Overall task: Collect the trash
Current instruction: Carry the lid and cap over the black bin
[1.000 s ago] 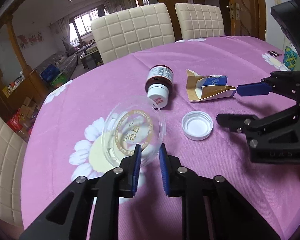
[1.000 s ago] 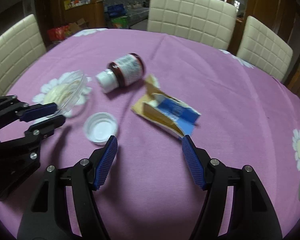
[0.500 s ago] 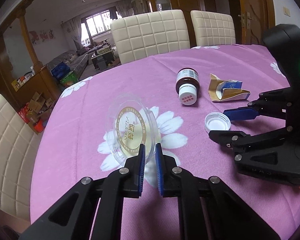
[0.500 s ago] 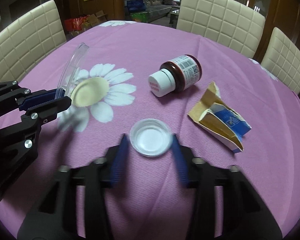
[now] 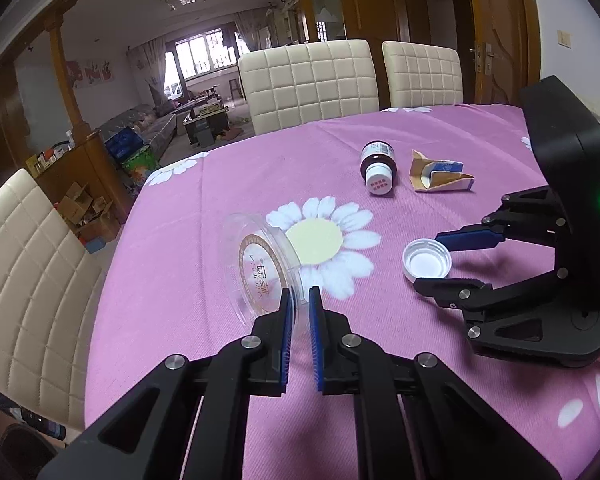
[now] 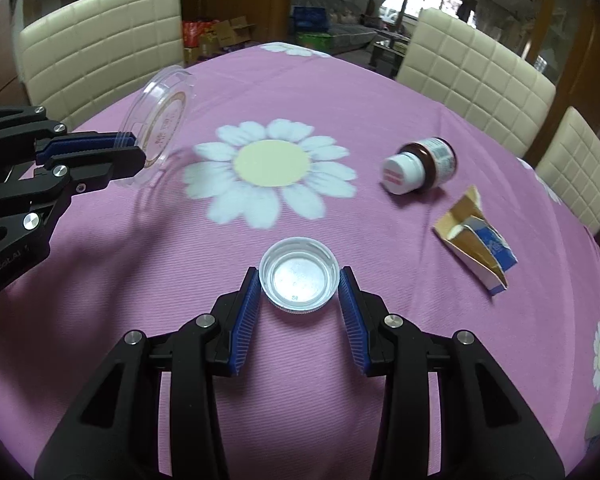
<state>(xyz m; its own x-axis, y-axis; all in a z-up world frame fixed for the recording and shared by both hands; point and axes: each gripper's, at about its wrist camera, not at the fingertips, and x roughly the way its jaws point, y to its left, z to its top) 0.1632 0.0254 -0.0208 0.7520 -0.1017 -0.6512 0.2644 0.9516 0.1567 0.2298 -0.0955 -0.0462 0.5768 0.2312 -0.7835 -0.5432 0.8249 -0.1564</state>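
Note:
A clear round plastic lid (image 5: 256, 268) with a gold ring print hangs tilted on edge above the purple tablecloth. My left gripper (image 5: 299, 294) is shut on its rim. The right wrist view shows the same lid (image 6: 162, 120) held by the left gripper (image 6: 134, 150) at the far left. A white bottle cap (image 6: 298, 280) lies open side up on the cloth. My right gripper (image 6: 299, 276) is shut on it, one blue pad against each side. The left wrist view shows this right gripper (image 5: 427, 259) around the cap (image 5: 420, 256).
A brown bottle (image 6: 420, 166) with a white cap lies on its side. A torn blue and tan carton (image 6: 476, 248) lies to its right. Cream padded chairs (image 5: 308, 80) ring the round table, one (image 5: 32, 272) close at the left edge.
The left gripper has lifted the clear lid off the cloth and tipped it on edge, drawing back leftward. The right gripper has swung over to the white cap and closed on it.

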